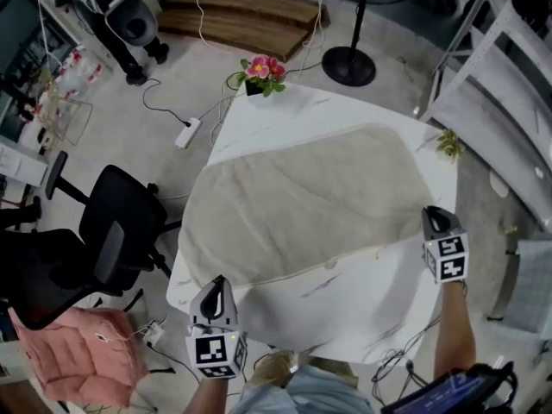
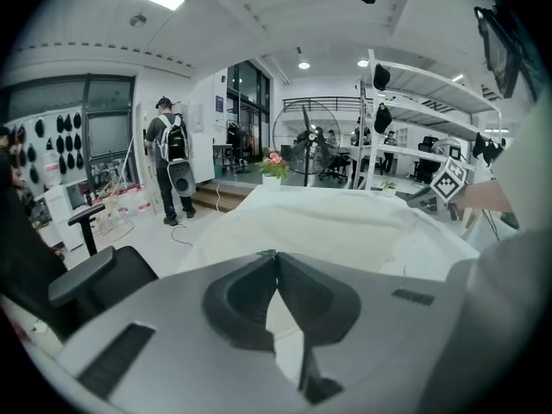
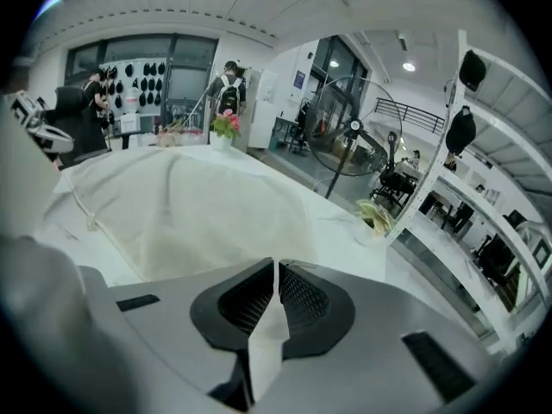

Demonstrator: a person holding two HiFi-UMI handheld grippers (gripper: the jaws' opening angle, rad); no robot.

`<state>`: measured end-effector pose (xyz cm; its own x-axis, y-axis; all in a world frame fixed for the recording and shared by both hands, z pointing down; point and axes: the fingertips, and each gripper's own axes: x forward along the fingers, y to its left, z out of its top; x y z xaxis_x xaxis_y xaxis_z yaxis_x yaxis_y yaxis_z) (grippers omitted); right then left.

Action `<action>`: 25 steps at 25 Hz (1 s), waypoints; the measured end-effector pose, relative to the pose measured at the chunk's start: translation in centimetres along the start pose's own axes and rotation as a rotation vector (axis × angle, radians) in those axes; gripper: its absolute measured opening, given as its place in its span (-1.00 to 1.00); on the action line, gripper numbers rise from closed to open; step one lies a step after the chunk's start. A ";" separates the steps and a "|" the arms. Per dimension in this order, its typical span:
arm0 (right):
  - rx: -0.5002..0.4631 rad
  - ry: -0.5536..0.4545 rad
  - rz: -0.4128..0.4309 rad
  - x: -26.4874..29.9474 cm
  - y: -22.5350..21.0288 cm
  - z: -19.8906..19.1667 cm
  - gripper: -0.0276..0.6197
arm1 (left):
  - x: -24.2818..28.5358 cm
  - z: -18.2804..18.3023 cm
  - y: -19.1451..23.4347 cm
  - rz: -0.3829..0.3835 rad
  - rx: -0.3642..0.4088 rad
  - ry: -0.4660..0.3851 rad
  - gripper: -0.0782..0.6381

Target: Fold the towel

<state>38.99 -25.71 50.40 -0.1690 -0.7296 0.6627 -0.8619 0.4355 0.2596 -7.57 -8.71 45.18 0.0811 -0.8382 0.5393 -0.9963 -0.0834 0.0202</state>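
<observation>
White table (image 1: 362, 317) carries the towel (image 1: 302, 205), spread flat with its near hem toward the person. Left gripper (image 1: 216, 281) sits off the near-left corner, jaws fully together, empty. Right gripper (image 1: 431, 212) is beside the near-right corner, jaws barely parted, empty. Judgement: open both wider, pinch the corners evenly, and lift them together.

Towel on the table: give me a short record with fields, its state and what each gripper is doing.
Towel: spread flat, unfolded, on the white table
Left gripper: by the near left corner, jaws shut, empty
Right gripper: by the near right corner, jaws a slit apart, nothing clearly held
Flower pot: at the table's far edge
</observation>
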 end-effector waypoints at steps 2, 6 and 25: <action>0.018 -0.042 0.049 -0.3 3.5 2.4 -0.81 | -0.6 -1.4 1.7 0.024 -0.021 0.019 -0.76; -0.012 -0.071 0.134 0.0 10.5 5.2 -0.77 | -0.5 -4.4 4.2 0.045 -0.048 0.056 -0.76; 0.029 0.039 0.106 3.1 -0.1 -2.0 -0.69 | 1.3 -8.7 4.9 0.100 -0.052 0.308 -0.76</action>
<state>39.56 -26.92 53.83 -0.2421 -0.6588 0.7123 -0.8539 0.4933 0.1660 -12.64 -5.48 53.30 -0.0219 -0.6374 0.7702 -0.9997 0.0252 -0.0075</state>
